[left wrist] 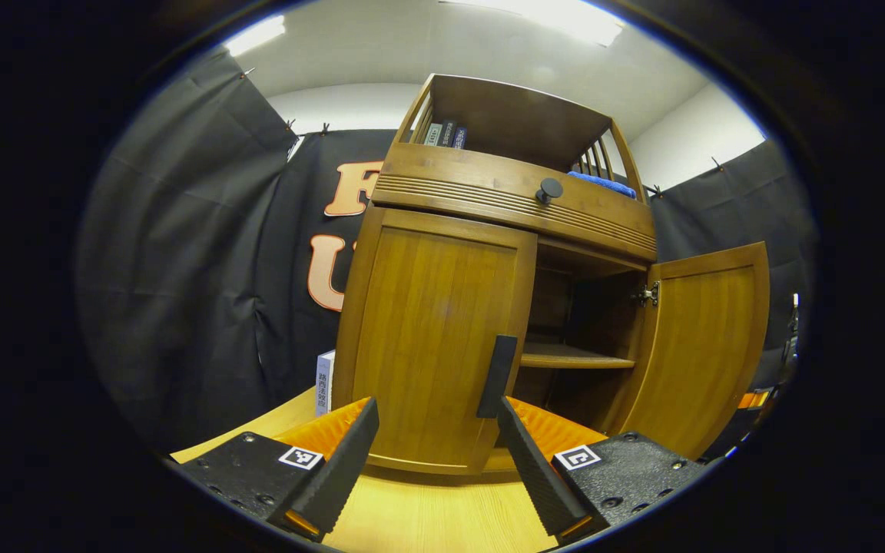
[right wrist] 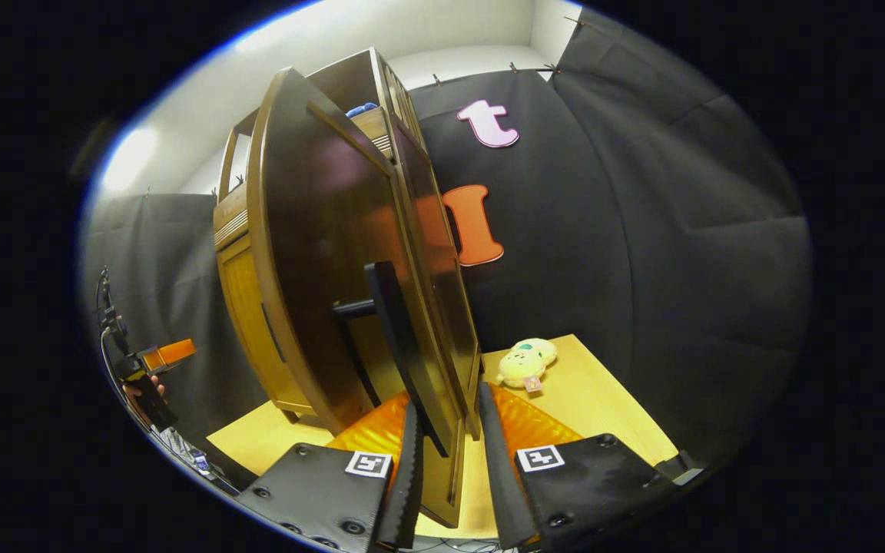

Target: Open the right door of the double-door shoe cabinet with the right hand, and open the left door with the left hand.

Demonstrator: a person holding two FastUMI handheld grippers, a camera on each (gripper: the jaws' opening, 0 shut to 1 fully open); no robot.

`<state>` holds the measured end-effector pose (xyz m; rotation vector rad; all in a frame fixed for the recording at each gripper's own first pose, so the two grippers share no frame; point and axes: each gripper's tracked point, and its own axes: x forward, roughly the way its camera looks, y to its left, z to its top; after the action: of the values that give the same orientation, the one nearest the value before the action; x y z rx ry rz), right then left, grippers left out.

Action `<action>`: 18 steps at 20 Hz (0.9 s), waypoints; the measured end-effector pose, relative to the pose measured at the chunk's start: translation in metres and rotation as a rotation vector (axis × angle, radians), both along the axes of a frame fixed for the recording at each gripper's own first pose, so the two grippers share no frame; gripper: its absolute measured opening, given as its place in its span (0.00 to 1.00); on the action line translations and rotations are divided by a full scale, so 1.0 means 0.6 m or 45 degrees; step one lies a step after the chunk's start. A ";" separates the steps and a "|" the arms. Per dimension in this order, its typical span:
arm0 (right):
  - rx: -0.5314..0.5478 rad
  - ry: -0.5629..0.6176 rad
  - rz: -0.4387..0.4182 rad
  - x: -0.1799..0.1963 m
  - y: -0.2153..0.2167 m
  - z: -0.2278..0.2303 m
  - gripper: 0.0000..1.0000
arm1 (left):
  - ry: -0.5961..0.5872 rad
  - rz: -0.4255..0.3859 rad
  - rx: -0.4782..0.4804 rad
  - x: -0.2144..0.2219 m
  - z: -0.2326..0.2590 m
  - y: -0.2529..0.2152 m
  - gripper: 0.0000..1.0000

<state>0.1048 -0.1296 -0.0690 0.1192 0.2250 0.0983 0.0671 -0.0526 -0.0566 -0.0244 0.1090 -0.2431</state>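
The shoe cabinet [left wrist: 488, 253] stood on the bench [left wrist: 427, 514] against the booth's dark cloth wall. In the left gripper view its right door [left wrist: 700, 346] hung wide open on its hinge, baring the shelf [left wrist: 573, 357] inside, while the left door [left wrist: 435, 338] sat closed and flush in its frame, its dark vertical handle [left wrist: 496, 376] at the inner edge.

The left claw [left wrist: 439, 461] was held low in front of that closed door with its fingers spread wide and nothing between them. It was aimed so that the handle rose just above the gap, probably lined up for a grip on the handle, which it had not yet touched.

In the right gripper view the right door [right wrist: 335, 253] was seen nearly edge-on and very close. The right claw [right wrist: 446, 461] straddled the door's lower edge near its handle [right wrist: 400, 346], one finger on each face, with only a narrow gap. Whether both fingers actually pressed the wood could not be told. That hold would explain why the door stood swung out: the claw was where it would be to draw the door round on its hinge.

A small plush toy [right wrist: 525, 363] lay on the bench beside the cabinet, well apart from either door's swing. The right-door half of the task looked done; the left door remained.
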 end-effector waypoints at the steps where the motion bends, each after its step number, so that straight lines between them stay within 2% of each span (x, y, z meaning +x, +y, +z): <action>1: -0.013 0.000 -0.022 -0.006 -0.008 -0.003 0.45 | 0.000 -0.004 0.007 -0.002 0.000 -0.001 0.92; 3: 0.018 -0.013 -0.063 -0.014 -0.011 0.000 0.67 | -0.007 -0.006 0.018 -0.003 0.002 0.000 0.92; 4: 0.025 -0.014 -0.082 -0.018 -0.009 -0.003 0.54 | -0.007 -0.006 0.018 -0.002 0.003 -0.001 0.92; 7: -0.059 -0.018 -0.194 -0.039 -0.031 -0.008 0.63 | 0.014 -0.023 0.003 -0.003 -0.003 -0.006 0.92; 8: -0.068 -0.019 -0.249 -0.051 -0.040 -0.009 0.51 | 0.025 -0.036 -0.012 -0.003 -0.005 -0.008 0.92; 9: -0.049 -0.026 -0.294 -0.062 -0.042 -0.003 0.63 | 0.035 -0.042 -0.022 -0.003 -0.008 -0.011 0.92; 10: -0.030 -0.035 -0.334 -0.076 -0.041 0.002 0.51 | 0.045 -0.045 -0.027 -0.002 -0.011 -0.013 0.95; 11: -0.028 -0.038 -0.371 -0.091 -0.043 0.005 0.74 | 0.056 -0.051 -0.032 -0.002 -0.014 -0.017 0.95; 12: -0.039 -0.040 -0.403 -0.106 -0.044 0.009 0.74 | 0.066 -0.063 -0.039 -0.001 -0.016 -0.023 0.92; 13: -0.054 -0.047 -0.423 -0.120 -0.040 0.014 0.63 | 0.077 -0.080 -0.049 -0.001 -0.019 -0.031 0.95; 14: -0.075 -0.055 -0.435 -0.131 -0.032 0.023 0.59 | 0.088 -0.101 -0.056 0.000 -0.021 -0.041 0.95; 15: -0.100 -0.061 -0.448 -0.139 -0.025 0.031 0.67 | 0.098 -0.120 -0.060 0.000 -0.024 -0.050 0.98; 16: -0.107 -0.082 -0.462 -0.145 -0.014 0.039 0.75 | 0.107 -0.136 -0.060 0.002 -0.026 -0.058 0.95; 18: -0.099 -0.117 -0.451 -0.146 0.031 0.050 0.63 | 0.103 -0.166 -0.068 0.005 -0.019 -0.070 0.92</action>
<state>0.0175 -0.1109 -0.0389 0.0752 0.1131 -0.2567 0.0702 -0.0949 -0.0681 -0.0806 0.1851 -0.3757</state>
